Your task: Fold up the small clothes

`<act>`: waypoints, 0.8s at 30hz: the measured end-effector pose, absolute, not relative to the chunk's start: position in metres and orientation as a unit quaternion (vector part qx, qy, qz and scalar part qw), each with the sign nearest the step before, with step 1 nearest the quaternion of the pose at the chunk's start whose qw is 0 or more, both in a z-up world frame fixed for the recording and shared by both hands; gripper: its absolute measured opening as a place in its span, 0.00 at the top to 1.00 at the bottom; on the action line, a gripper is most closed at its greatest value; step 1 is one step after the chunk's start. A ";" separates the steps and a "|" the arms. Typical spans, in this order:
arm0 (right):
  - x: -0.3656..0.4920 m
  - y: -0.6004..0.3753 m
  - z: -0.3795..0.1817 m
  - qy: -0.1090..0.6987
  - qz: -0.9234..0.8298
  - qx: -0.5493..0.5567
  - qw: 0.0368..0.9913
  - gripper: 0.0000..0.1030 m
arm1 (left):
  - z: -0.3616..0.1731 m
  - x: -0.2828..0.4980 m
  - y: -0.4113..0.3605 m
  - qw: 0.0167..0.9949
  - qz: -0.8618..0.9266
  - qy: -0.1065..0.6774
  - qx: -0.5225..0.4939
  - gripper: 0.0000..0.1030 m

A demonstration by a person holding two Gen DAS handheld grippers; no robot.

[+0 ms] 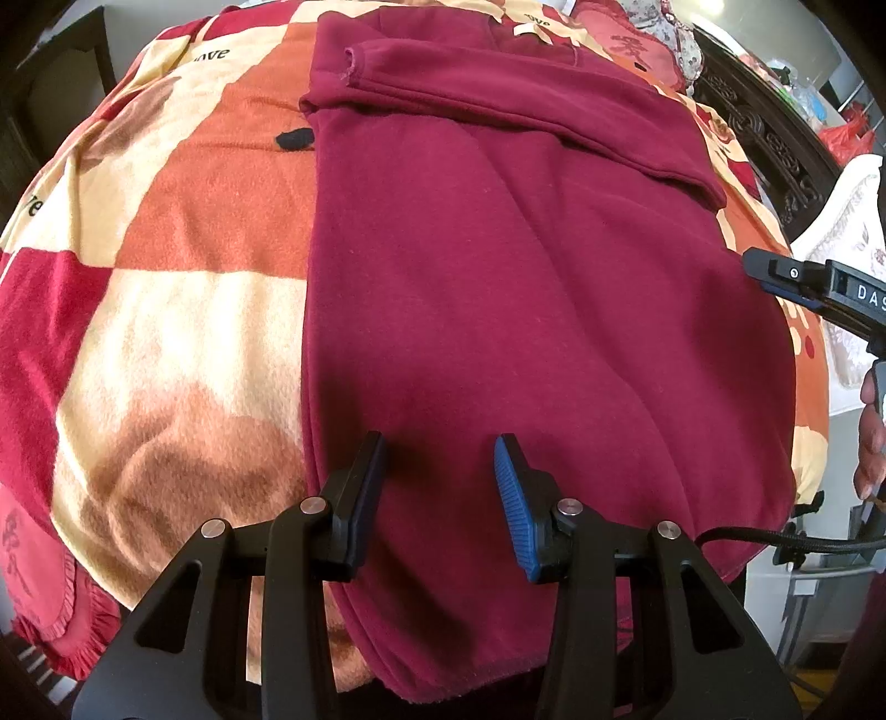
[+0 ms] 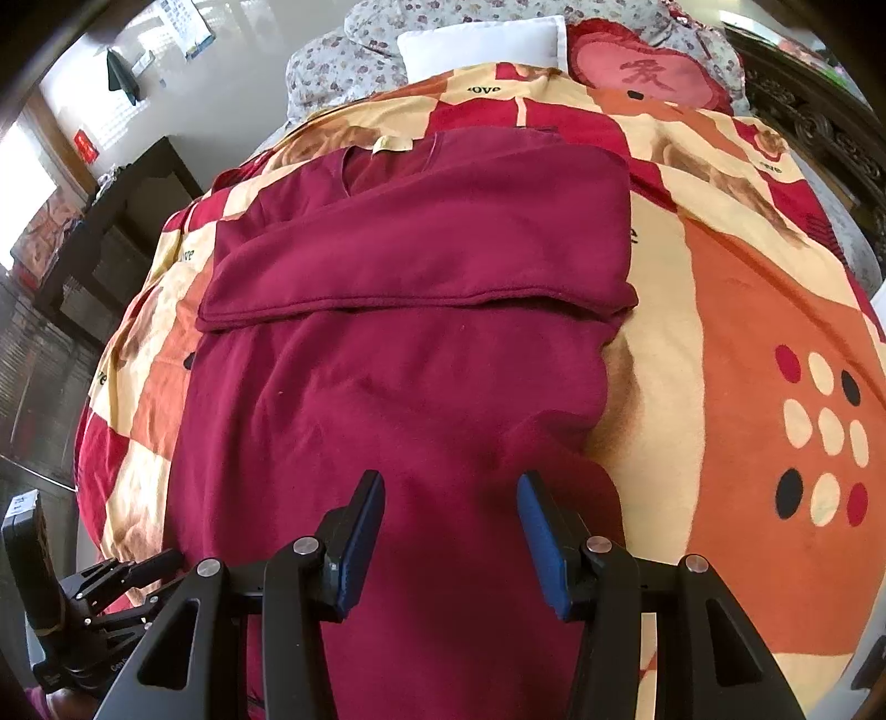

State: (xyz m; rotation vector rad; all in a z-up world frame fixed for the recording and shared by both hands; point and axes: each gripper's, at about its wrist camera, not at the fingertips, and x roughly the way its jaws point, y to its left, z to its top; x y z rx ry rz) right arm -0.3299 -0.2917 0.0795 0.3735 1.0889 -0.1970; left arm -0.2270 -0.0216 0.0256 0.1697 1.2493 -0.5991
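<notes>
A dark red sweatshirt (image 1: 498, 288) lies flat on a patterned blanket (image 1: 183, 310), sleeves folded across its chest, hem toward me. It also shows in the right wrist view (image 2: 398, 387), collar and label at the far end. My left gripper (image 1: 440, 448) is open and empty, just above the garment near its left hem edge. My right gripper (image 2: 449, 490) is open and empty over the hem near the right edge. The right gripper's body shows at the right of the left wrist view (image 1: 819, 288); the left gripper shows low left in the right wrist view (image 2: 111, 587).
The blanket (image 2: 747, 332) covers a bed with a red heart cushion (image 2: 648, 72), a white pillow (image 2: 482, 47) and floral bedding at the head. A dark carved footboard (image 1: 775, 138) runs along the right. A dark cabinet (image 2: 111, 232) stands left of the bed.
</notes>
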 end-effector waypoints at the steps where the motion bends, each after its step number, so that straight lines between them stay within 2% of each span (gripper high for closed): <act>1: -0.331 -0.292 0.079 0.516 -0.093 0.175 0.834 0.53 | 0.026 -0.227 -0.021 0.766 -0.277 0.576 0.077 0.61; 11: -0.392 -0.318 0.060 0.539 -0.135 0.157 0.816 0.53 | 0.030 -0.224 0.028 0.757 -0.315 0.572 0.023 0.61; 18: -0.452 -0.334 0.049 0.528 -0.111 0.217 0.813 0.50 | 0.037 -0.230 0.058 0.756 -0.311 0.576 -0.014 0.61; 24: -0.470 -0.318 0.035 0.509 -0.054 0.258 0.819 0.48 | 0.027 -0.230 0.058 0.737 -0.309 0.600 -0.037 0.58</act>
